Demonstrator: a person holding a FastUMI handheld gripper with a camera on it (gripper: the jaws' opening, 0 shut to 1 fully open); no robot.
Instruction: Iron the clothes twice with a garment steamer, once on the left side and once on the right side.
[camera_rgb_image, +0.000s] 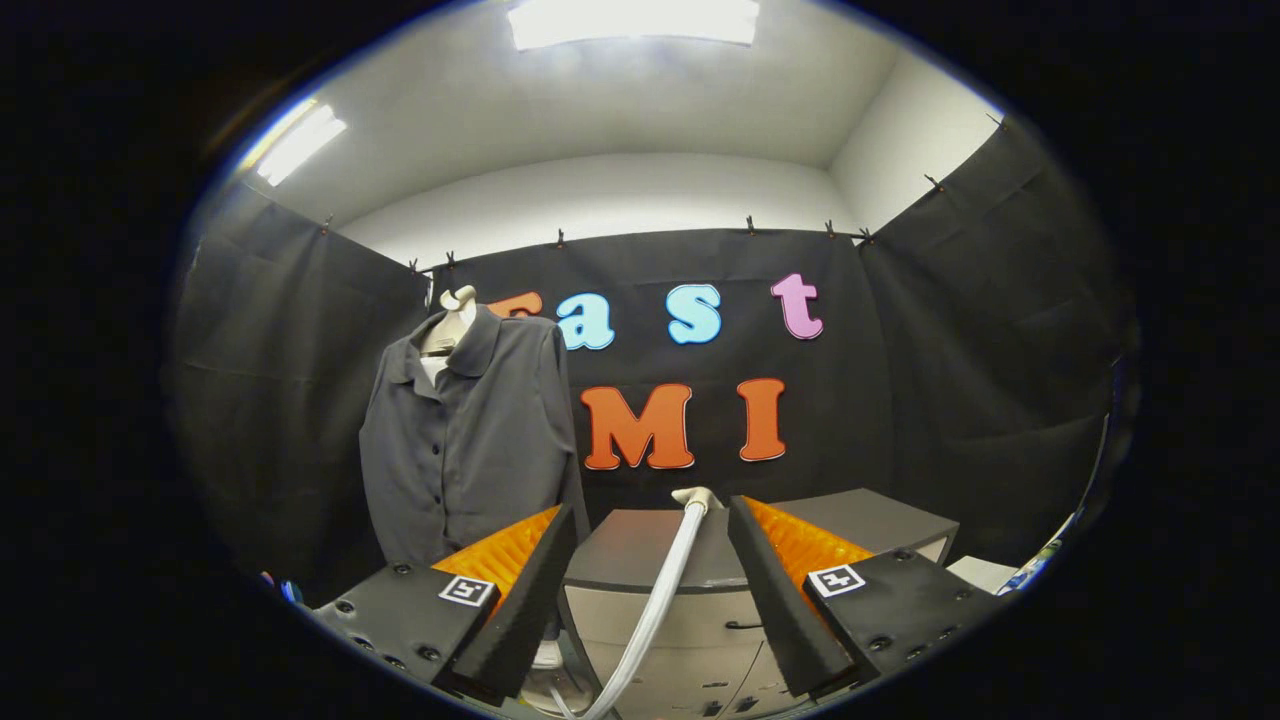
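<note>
While the gripper (650, 520) is raised with its fingers spread apart and grasping nothing, a pale steamer hose (655, 600) runs up through the gap between them to the steamer head (697, 496), which rests on a grey cabinet (640, 550) just beyond the fingertips. A dark grey shirt (465, 440) hangs buttoned on a pale mannequin form (452, 320), well left of the cabinet, against the black cloth wall (950, 350).

- Two ceiling light panels (633, 20) burn out to white; the ceiling glows evenly.
- Black booth cloth (960, 400) stays dim, folds barely readable.
- Fisheye bends straight edges toward the rim.
- Centre sharp; gripper (650, 530) fingers slightly soft, held apart.
</note>
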